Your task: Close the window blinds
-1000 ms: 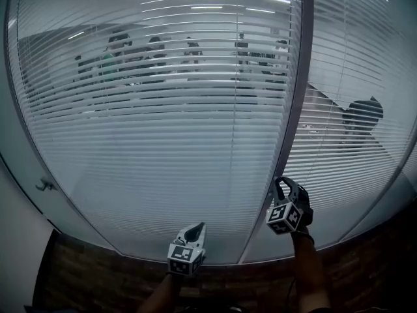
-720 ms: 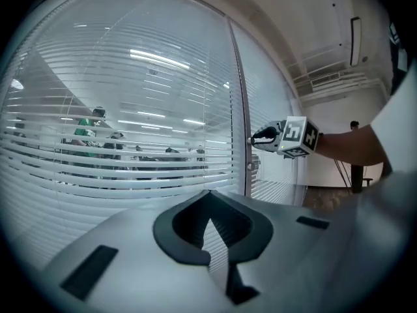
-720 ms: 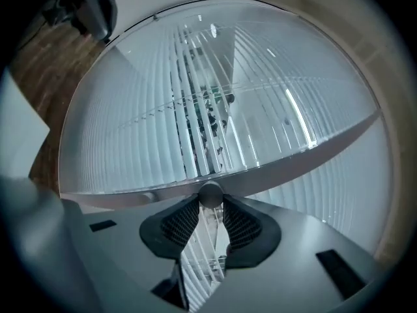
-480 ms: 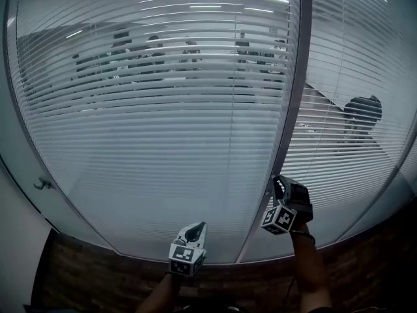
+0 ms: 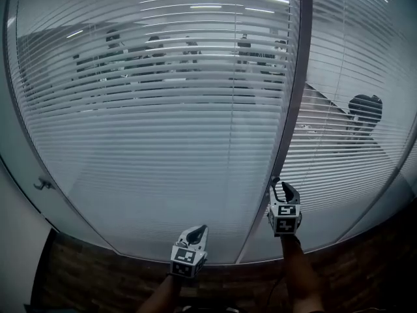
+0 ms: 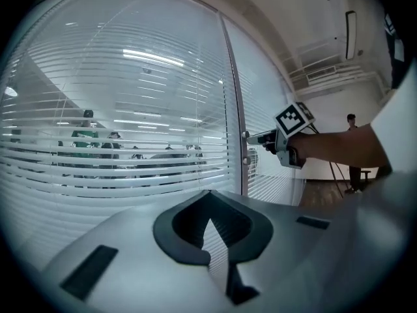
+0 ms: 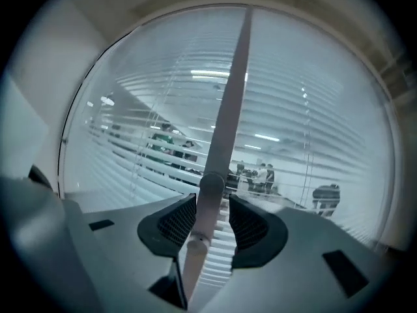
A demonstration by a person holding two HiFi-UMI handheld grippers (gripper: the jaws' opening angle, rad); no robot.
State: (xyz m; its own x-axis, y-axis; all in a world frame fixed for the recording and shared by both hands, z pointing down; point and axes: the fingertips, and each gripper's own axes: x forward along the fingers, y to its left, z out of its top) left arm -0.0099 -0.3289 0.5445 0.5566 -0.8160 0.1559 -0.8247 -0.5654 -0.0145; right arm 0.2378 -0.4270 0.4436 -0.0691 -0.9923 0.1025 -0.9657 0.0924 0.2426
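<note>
White slatted blinds (image 5: 163, 129) hang behind the glass panes and stand partly tilted, with people showing between the upper slats. A small round tilt knob (image 7: 210, 184) sits on the grey upright frame post (image 5: 293, 109). My right gripper (image 5: 281, 186) is level at that post. Its jaws have just been opening and now stand either side of the knob, with a gap showing at the right pad (image 7: 251, 220). My left gripper (image 5: 197, 230) hangs lower left, away from the glass, its jaws shut on nothing. In the left gripper view the right gripper (image 6: 260, 137) points at the knob (image 6: 246, 135).
A second blind (image 5: 352, 142) covers the pane right of the post. A small handle (image 5: 44, 184) is fixed on the frame at the far left. Several people sit and stand in the room behind the glass. Dark brick-patterned floor (image 5: 98, 272) runs below the panes.
My right gripper has rolled from a tilt to upright at the post, and its marker cube now faces the head camera. The left gripper has stayed where it was.
</note>
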